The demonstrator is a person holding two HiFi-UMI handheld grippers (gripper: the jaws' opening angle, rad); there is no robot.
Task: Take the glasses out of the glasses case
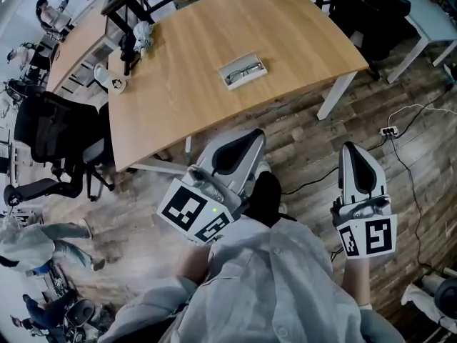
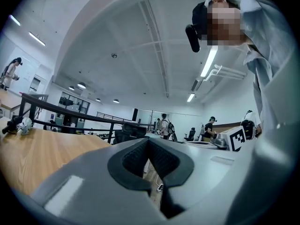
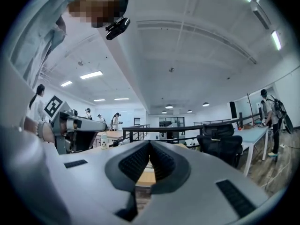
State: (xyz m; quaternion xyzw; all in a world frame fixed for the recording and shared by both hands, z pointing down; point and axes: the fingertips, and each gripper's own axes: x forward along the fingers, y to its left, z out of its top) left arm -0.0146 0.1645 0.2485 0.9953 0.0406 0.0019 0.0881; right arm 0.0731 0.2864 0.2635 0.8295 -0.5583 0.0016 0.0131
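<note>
Looking down in the head view, you have:
- One wooden table (image 1: 285, 27), its far edge cut off by the frame.
- One glasses case (image 1: 261, 66), open and lying flat near the middle of the table.
- One pair of dark-framed glasses (image 1: 243, 71) inside the case.
- One left gripper (image 1: 254, 137) and one right gripper (image 1: 350, 148). Both hang over the plank floor (image 1: 307, 141) on your side of the table, well apart from the case. Your hands are mostly hidden behind the marker cubes and your sleeves.
- One white cup (image 1: 111, 81) near the table's left edge.
- One pale bundle (image 1: 143, 34) beyond the cup, too small to identify.
- One black office chair (image 1: 50, 138).
- One power strip (image 1: 388, 130).

Left gripper view: two jaws, pressed together at the tips, with nothing between them. The table top shows at the left, partly masked by the gripper body.

Right gripper view: two jaws, likewise closed tip to tip on nothing. One dark chair (image 3: 225, 144) stands behind them.
</note>
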